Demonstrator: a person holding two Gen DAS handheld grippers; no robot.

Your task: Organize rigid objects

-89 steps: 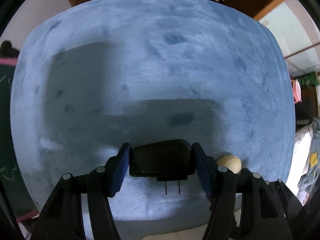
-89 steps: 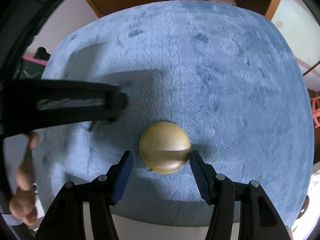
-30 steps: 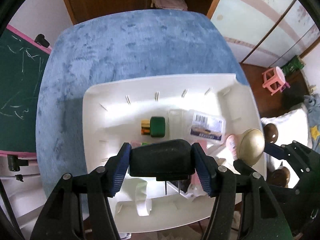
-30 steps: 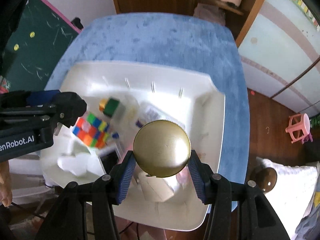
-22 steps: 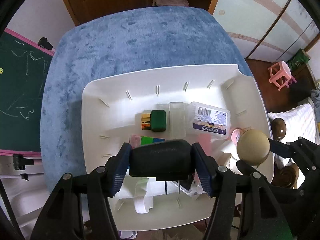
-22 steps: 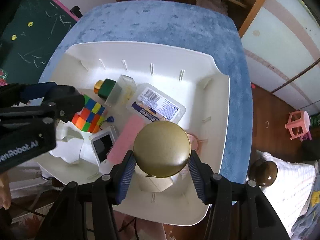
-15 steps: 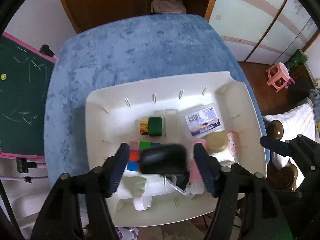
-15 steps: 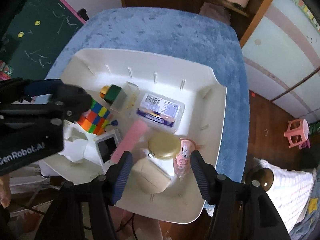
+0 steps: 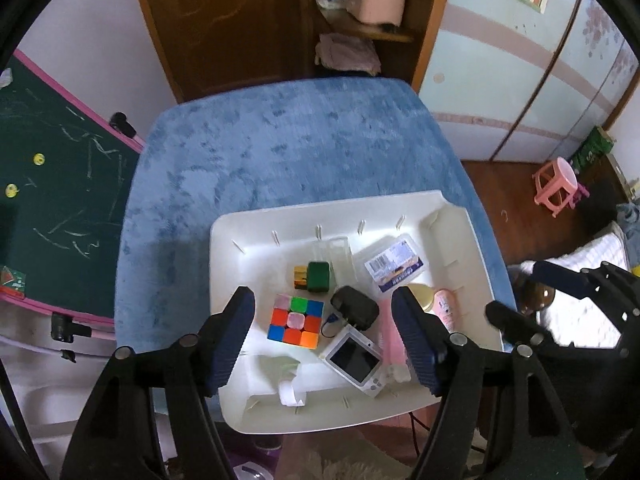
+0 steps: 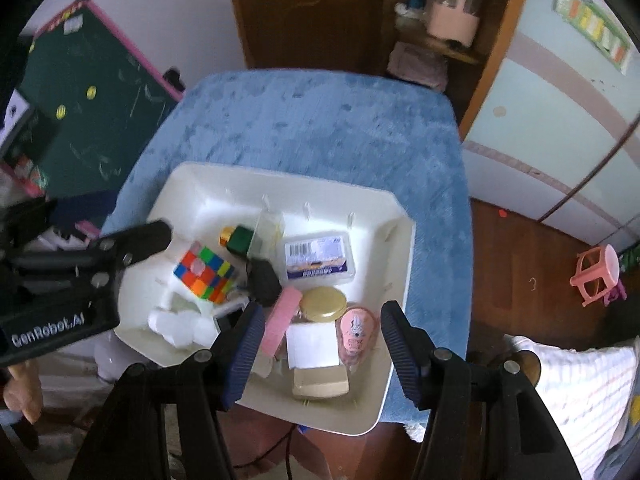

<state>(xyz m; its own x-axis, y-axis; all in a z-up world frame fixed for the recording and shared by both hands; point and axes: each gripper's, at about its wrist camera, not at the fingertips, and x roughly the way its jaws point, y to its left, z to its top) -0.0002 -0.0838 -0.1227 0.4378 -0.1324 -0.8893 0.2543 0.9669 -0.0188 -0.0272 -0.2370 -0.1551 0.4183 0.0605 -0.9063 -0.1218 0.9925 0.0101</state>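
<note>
Both pairs of jaws stand apart with nothing between them; our left gripper (image 9: 323,338) has just been opening, and the black charger (image 9: 355,307) it was carrying now lies in the middle of the white bin (image 9: 224,264), just right of the puzzle cube (image 9: 296,322) and just above the small camera (image 9: 353,360) in the left wrist view; our right gripper (image 10: 322,350) has likewise just been opening, and the gold round lid (image 10: 323,303) lies in the lower middle of the right wrist view, between the pink comb (image 10: 280,316) and the pink bottle (image 10: 355,334), below the clear labelled box (image 10: 319,261).

We judge the drop step finished for both things, and we hang above the bin in the lower half of each frame; the blue cloth (image 9: 296,148) in the upper middle shows nothing lying loose on it, so the sorting looks close to complete, though the near edge of the table is hidden behind our fingers.

Our next move calls for lifting clear of the bin walls without brushing the stacked things, then looking over the cloth and its hidden edges for anything left; if a piece turns up, we would choose the nearer hand and keep the two grippers apart, since they crowd each other at the bin's sides.
</note>
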